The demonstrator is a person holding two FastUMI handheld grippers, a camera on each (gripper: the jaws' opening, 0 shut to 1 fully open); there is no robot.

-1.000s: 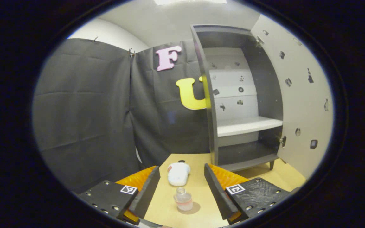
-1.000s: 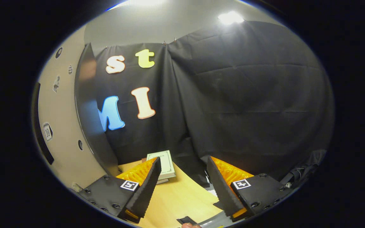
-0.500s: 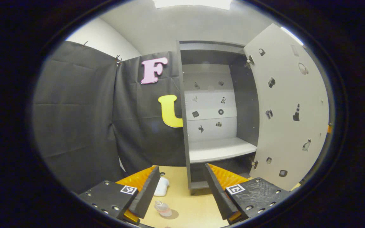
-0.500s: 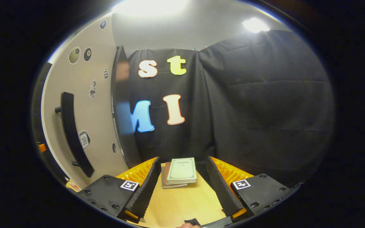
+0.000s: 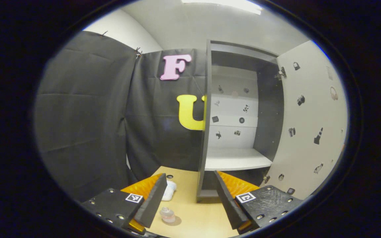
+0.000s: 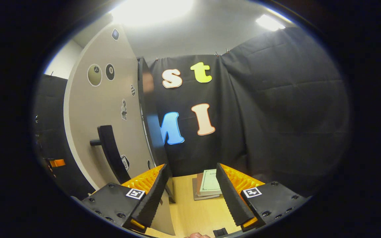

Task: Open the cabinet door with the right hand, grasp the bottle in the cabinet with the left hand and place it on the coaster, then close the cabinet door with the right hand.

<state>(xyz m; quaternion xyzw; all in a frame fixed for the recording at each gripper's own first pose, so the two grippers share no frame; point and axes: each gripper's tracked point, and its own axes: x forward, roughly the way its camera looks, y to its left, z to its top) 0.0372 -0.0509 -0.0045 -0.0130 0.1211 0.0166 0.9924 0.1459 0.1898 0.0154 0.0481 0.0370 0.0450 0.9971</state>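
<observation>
A small clear bottle (image 5: 167, 215) with a pinkish base stands upright on the wooden table (image 5: 193, 218), just inside the left finger of my left gripper (image 5: 189, 175). That gripper is open and holds nothing. The dark cabinet (image 5: 210, 132) stands ahead with its door (image 5: 309, 125) swung wide open to the right and a bare white shelf (image 5: 236, 162) inside. In the right gripper view, my right gripper (image 6: 192, 167) is open and holds nothing. The door's outer face (image 6: 111, 109) and its black handle (image 6: 111, 155) lie to its left, close to the left finger.
A white lumpy object (image 5: 169, 190) lies on the table behind the bottle, beside the cabinet's left wall. Two stacked books (image 6: 208, 185) rest on the table ahead of the right gripper. Black cloth walls close in the booth on both sides.
The left gripper pulled back from the bottle, which now sits low and smaller between its fingers. The right gripper swung toward the door, so the handle came in from the left, nearer its left finger.
</observation>
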